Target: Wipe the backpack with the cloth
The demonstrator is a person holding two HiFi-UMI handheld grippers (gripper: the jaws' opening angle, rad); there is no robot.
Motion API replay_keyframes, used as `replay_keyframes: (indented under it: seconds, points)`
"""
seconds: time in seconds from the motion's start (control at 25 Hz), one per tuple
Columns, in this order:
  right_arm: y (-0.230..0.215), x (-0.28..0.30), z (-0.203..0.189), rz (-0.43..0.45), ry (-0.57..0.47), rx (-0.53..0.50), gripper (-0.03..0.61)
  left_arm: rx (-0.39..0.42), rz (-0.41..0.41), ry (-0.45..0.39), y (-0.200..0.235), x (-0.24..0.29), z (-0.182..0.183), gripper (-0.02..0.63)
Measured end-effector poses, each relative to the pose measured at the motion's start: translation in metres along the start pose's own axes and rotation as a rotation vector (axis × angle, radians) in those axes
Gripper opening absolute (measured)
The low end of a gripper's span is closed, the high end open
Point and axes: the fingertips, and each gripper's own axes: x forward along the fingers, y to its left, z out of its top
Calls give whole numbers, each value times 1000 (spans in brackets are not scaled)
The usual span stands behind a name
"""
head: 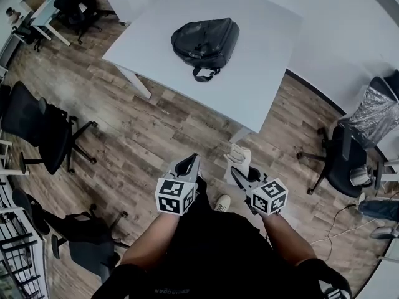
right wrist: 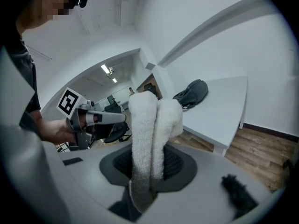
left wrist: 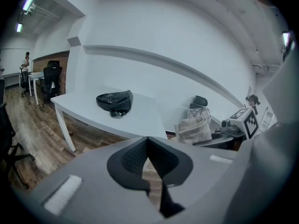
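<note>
A black backpack (head: 206, 41) lies flat on the white table (head: 262, 73), far ahead of both grippers. It also shows as the backpack (left wrist: 115, 101) in the left gripper view and the backpack (right wrist: 191, 93) in the right one. My right gripper (head: 238, 170) is shut on a folded white fleecy cloth (head: 239, 154), which stands up out of the jaws as the cloth (right wrist: 153, 129). My left gripper (head: 192, 161) is held beside it over the floor. Its jaws are shut with nothing between them, and their tips meet in the left gripper (left wrist: 148, 139).
Both grippers are over wood floor, short of the table's near corner and leg (head: 240, 134). Black office chairs stand at the left (head: 37, 129), lower left (head: 81, 235) and right (head: 343, 161). More desks and chairs (head: 68, 8) stand at the far left.
</note>
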Motion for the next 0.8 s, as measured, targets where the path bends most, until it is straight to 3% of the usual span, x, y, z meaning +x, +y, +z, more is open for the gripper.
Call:
replay_keyframes:
  seconds: [0.48,0.8]
  points:
    - [-27,75,91,-20,-44,-41,94,19,-28,-28,66,42,64,7]
    - [-31,111,129,-51,-53,-67,94,29,-37,-60,112,49,97,6]
